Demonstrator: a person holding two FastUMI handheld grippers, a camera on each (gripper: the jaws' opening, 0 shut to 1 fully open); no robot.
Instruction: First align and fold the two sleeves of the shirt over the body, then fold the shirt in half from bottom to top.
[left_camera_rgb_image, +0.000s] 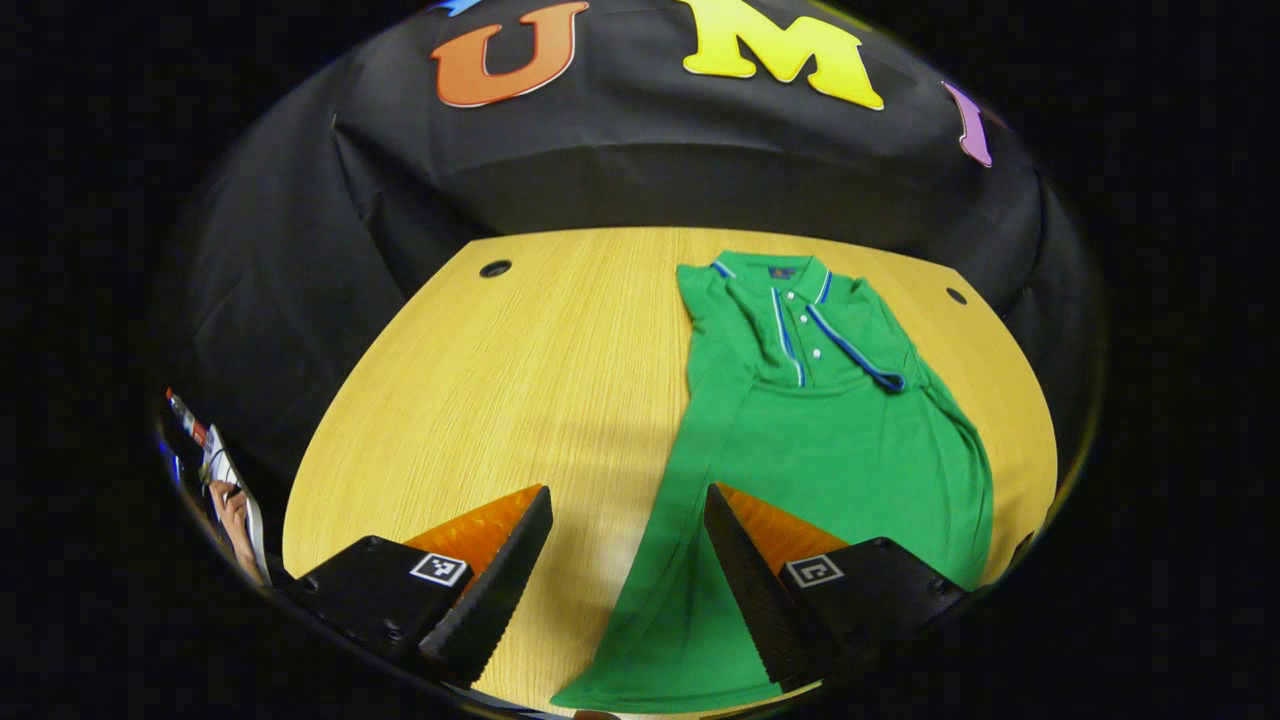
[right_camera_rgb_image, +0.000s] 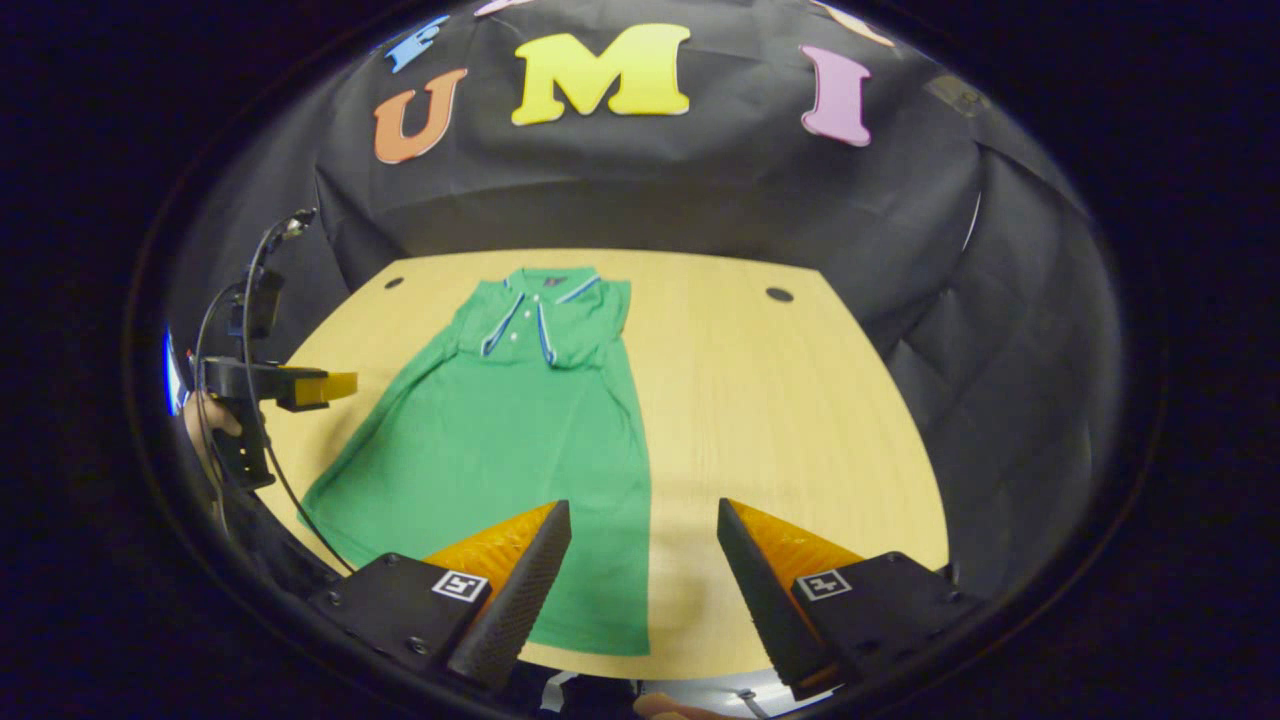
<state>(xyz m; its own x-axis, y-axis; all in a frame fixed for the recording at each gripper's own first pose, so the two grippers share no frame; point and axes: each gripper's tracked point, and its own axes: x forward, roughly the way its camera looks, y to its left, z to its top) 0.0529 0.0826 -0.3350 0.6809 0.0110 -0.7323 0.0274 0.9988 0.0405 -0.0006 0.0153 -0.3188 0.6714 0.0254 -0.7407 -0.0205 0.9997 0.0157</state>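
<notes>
The green shirt (left_camera_rgb_image: 800, 430) lies flat on the desk (left_camera_rgb_image: 500, 400), collar at the far end and bottom edge close to both tools. Both sleeves look already folded in over the body, so the step now is likely the last one: folding the bottom up to the top. The left hand-held gripper (left_camera_rgb_image: 628, 575) is wide open and holds nothing; the shirt's left bottom corner sits just ahead, between its fingers. The right hand-held gripper (right_camera_rgb_image: 645, 585) is wide open and empty too, with the shirt's right bottom edge just ahead under its left finger. To do this well, each one should pinch its own bottom corner, grabbing all the cloth layers. Then both should lift together, move evenly toward the collar (left_camera_rgb_image: 775, 270), and lay the edge down straight.
</notes>
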